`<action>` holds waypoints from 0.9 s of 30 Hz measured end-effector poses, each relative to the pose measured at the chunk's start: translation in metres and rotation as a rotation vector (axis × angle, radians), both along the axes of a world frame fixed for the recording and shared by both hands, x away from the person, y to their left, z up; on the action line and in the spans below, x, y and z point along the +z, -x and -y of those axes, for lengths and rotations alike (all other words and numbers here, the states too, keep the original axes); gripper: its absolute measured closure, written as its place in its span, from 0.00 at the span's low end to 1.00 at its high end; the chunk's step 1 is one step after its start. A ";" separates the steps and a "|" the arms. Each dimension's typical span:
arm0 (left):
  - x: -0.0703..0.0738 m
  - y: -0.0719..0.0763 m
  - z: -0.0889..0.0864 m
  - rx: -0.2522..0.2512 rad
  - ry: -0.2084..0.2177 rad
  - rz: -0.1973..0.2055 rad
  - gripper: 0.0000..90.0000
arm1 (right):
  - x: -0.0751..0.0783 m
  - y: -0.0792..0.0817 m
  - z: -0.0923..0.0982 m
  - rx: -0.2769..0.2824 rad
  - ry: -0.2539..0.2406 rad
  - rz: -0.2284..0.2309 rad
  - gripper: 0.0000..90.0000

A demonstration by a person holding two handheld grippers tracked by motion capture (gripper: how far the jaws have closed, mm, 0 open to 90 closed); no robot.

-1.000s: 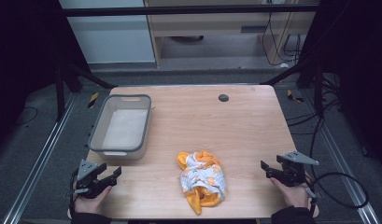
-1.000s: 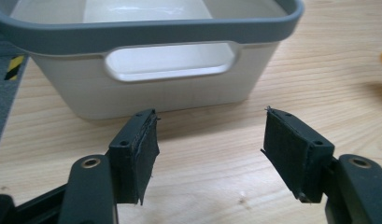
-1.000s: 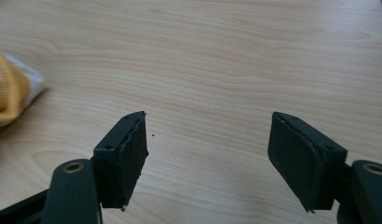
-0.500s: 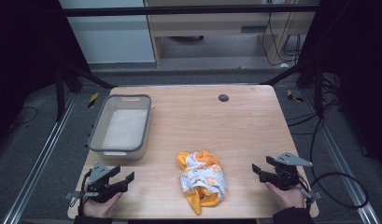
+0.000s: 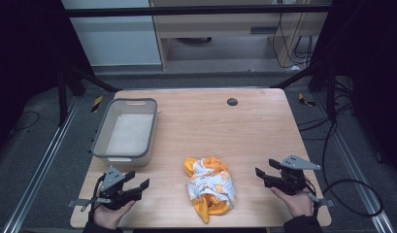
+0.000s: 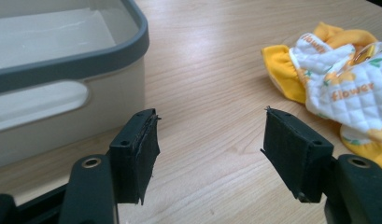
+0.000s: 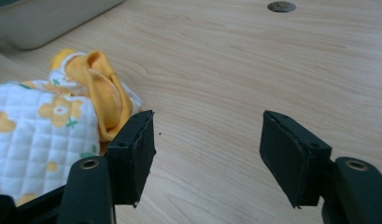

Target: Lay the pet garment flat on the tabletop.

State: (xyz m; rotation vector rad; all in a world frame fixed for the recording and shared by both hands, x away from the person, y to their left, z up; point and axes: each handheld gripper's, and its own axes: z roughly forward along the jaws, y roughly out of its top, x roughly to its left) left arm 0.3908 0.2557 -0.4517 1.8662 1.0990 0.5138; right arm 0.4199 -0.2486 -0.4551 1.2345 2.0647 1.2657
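Cloth (image 5: pixel 209 188), a crumpled bundle of yellow and white quilted fabric with a flower print, lies near the front edge of the table (image 5: pixel 244 126), midway between two hand-held grippers. The left gripper (image 5: pixel 138 187) hovers off the cloth's left side, just in front of the bin (image 5: pixel 125 133), its jaws spread wide with nothing between them. The right gripper (image 5: pixel 264 175) sits off the cloth's right side, jaws also apart and empty, though they have just been closing a little; its own view shows bare wood between the pads (image 7: pixel 135 156) and the cloth's yellow hem just beyond one of them. Both tools point inward at the bundle from opposite sides, a stance that suits taking the fabric by two edges at once, probably to spread, fold or lift it. The grey-rimmed bin stands empty at the table's left, near the cloth but apart from it, likely a place to drop it in. A small dark disc (image 5: pixel 232 101) is set in the wood toward the far edge, well away from the work. Neither gripper touches the cloth.
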 end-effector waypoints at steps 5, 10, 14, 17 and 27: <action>0.004 -0.003 0.008 -0.026 -0.009 0.002 0.39 | 0.006 -0.005 -0.008 0.028 -0.001 0.011 0.41; 0.010 -0.007 0.016 -0.043 -0.008 0.012 0.39 | 0.014 -0.011 -0.015 0.050 -0.012 0.023 0.42; 0.015 -0.013 0.025 -0.065 -0.010 0.018 0.40 | 0.019 -0.014 -0.019 0.062 -0.023 0.031 0.44; 0.017 -0.018 0.035 -0.087 -0.015 0.015 0.41 | 0.021 -0.017 -0.023 0.073 -0.023 0.030 0.45; 0.014 -0.040 0.067 -0.140 -0.072 -0.001 0.43 | 0.020 -0.023 -0.038 0.119 -0.011 0.018 0.47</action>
